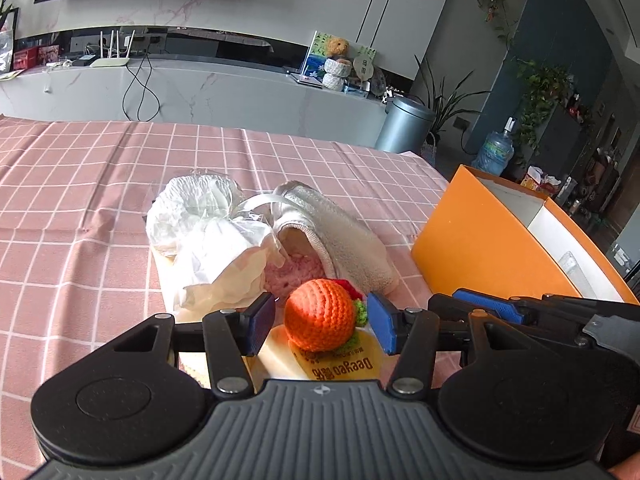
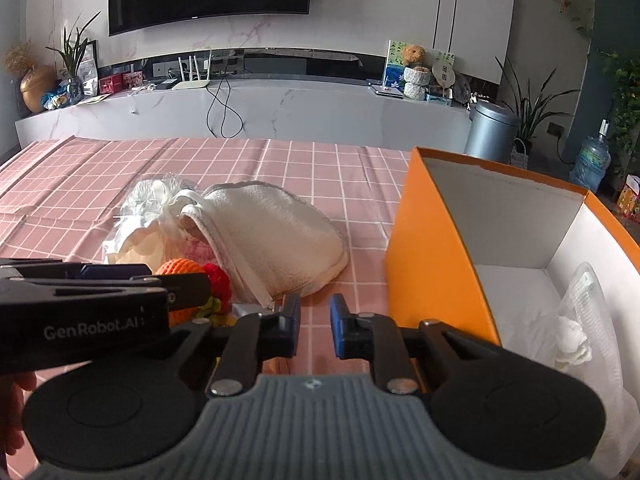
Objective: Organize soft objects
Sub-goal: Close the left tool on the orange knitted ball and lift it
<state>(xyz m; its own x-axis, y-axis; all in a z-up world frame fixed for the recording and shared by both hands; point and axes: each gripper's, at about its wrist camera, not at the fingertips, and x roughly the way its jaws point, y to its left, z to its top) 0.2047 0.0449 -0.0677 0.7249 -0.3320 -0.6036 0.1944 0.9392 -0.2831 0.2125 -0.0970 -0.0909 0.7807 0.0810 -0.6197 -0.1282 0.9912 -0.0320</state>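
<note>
1. The left gripper (image 1: 321, 325) stands with its jaws wide apart on either side of the crocheted orange ball (image 1: 320, 314), a gap showing at each pad, so nothing is gripped yet. If the jaws close off-centre, I judge the round, springy ball could squirt out toward 12 o'clock into the pile.

2. The ball rests on a flat yellow packet (image 1: 340, 360) (labelled, lettering upside down), with a red and green knitted piece (image 1: 354, 296) touching it at 2 o'clock. A low grasp might pinch either one along with it.

3. Just beyond, at 11 o'clock, a crinkled plastic bag (image 1: 200, 232) and a cream towel pouch (image 1: 340, 236) lie against each other; a forward push would shove them across the checked surface (image 1: 80, 200).

4. The right gripper (image 2: 315, 326) hovers empty, jaws partly open, beside the orange box (image 2: 436, 248), which already holds white padding (image 2: 576, 340). The two tools sit close together, so a swing toward the box at 3 o'clock risks a clash.
</note>
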